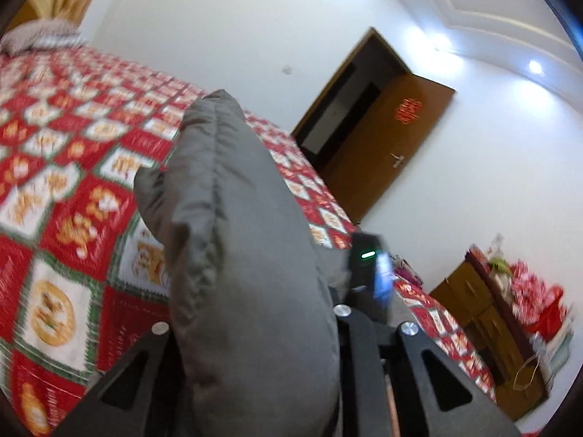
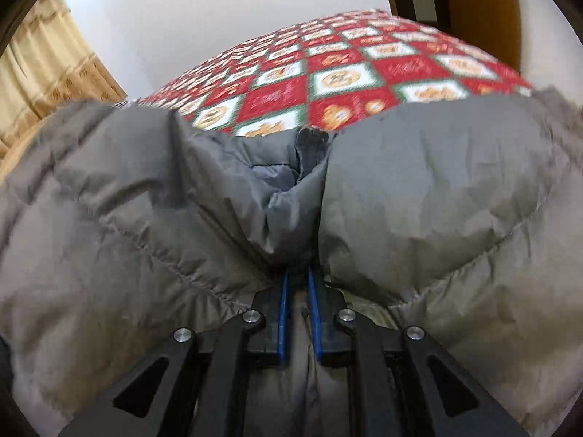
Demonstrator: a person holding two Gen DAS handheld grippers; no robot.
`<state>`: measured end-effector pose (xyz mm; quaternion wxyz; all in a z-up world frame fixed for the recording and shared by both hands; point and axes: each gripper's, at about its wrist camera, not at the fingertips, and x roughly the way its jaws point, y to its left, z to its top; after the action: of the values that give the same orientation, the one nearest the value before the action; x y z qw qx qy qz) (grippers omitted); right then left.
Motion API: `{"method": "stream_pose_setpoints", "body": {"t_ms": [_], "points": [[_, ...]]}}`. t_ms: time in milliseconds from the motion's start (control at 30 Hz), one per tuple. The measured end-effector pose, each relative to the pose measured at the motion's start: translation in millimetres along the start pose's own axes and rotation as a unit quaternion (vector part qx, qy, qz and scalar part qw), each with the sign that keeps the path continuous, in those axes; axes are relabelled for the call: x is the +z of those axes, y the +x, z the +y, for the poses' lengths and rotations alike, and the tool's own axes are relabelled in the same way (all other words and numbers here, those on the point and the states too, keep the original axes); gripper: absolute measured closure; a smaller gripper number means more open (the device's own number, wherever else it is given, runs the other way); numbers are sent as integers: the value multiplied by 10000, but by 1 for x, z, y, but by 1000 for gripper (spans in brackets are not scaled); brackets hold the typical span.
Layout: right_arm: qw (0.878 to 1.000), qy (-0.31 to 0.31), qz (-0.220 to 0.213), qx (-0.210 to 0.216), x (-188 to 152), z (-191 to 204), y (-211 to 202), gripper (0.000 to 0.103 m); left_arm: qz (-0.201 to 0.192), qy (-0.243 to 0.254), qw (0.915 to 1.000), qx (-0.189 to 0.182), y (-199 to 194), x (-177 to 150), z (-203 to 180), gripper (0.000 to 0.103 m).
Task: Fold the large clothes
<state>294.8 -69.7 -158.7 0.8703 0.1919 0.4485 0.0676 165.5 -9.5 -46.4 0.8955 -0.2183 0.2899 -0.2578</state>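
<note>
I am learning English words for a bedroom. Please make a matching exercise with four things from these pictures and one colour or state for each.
Things:
1. puffer jacket
2. bedspread
3. door
4. curtain

Descriptions:
A. red, white and green squares
B. brown wood, standing open
C. beige, hanging
D. grey, quilted, pinched by the right gripper

Pairs: 1-D, 2-A, 3-B, 4-C

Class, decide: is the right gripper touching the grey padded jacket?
Touching. In the right wrist view, the right gripper pinches a fold of the grey padded jacket between its blue pads.
</note>
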Motion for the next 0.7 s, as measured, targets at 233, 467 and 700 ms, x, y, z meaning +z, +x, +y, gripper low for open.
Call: {"method": "stream_pose_setpoints", "body": {"t_ms": [233, 467, 700], "points": [[9857, 539, 466, 1527, -48, 73, 28, 92, 43, 1010, 9915, 815, -24, 2, -11, 84], [9883, -191, 881, 1232, -39, 93, 30, 94, 44, 1158, 9876, 1058, -23, 3, -15, 84], [9851, -739, 1120, 1072, -17, 81, 1, 94, 28, 1675, 9802, 1056, -24, 0, -46, 84]]}}
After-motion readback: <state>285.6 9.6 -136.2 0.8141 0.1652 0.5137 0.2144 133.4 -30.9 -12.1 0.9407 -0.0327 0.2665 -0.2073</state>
